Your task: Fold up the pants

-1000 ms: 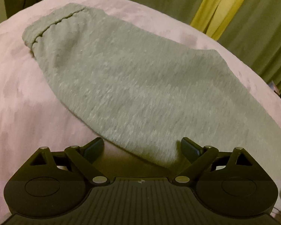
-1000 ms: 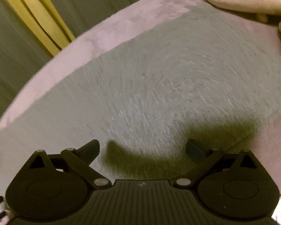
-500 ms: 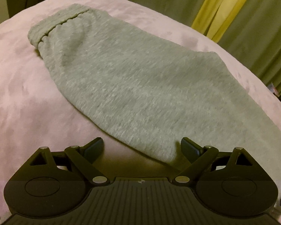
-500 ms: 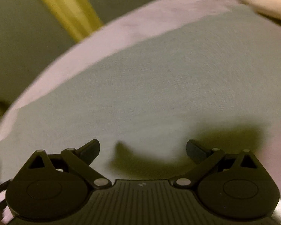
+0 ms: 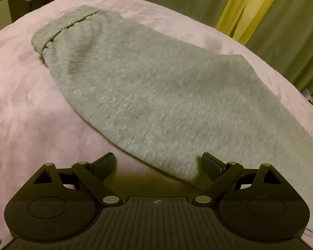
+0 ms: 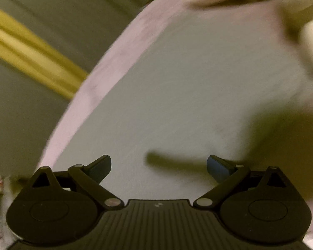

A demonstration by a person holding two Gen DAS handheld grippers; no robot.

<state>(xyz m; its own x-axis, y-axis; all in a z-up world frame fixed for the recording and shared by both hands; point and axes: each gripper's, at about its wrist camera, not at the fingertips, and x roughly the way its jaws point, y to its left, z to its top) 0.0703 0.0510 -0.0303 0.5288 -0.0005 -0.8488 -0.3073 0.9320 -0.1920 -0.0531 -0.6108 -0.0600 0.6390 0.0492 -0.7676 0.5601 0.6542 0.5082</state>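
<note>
Just beyond the spread-apart left gripper, grey sweatpants stretch far-left to near-right; the right gripper, jaws also parted, hovers over them.

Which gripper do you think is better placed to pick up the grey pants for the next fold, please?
Probably the left gripper: it is open, with the near edge of the grey pants between its fingers. The right gripper, also open, hangs over the middle of the cloth, its view motion-blurred.
</note>
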